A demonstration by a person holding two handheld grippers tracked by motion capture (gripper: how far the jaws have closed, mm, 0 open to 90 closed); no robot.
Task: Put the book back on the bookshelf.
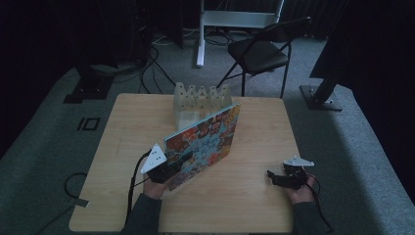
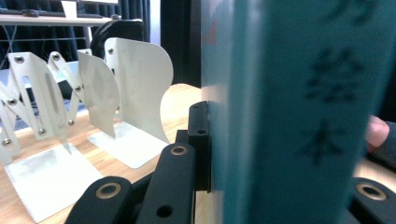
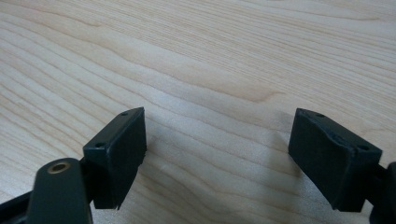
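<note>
A picture book (image 1: 205,139) with a colourful cartoon cover stands tilted over the middle of the wooden table (image 1: 244,205). My left gripper (image 1: 175,165) is shut on its lower left part near the spine. In the left gripper view the teal spine (image 2: 289,116) with dark characters sits between the black jaws of the left gripper (image 2: 280,177). I cannot tell whether the book's bottom corner touches the table. My right gripper (image 1: 279,177) rests near the table's right side, open, and the right gripper (image 3: 224,156) has only bare wood between its pads.
A white metal expanding book rack (image 1: 201,100) stands at the table's far middle, just behind the book; its curved dividers (image 2: 135,88) rise close by. A black folding chair (image 1: 259,51) and stand legs are on the floor beyond the table.
</note>
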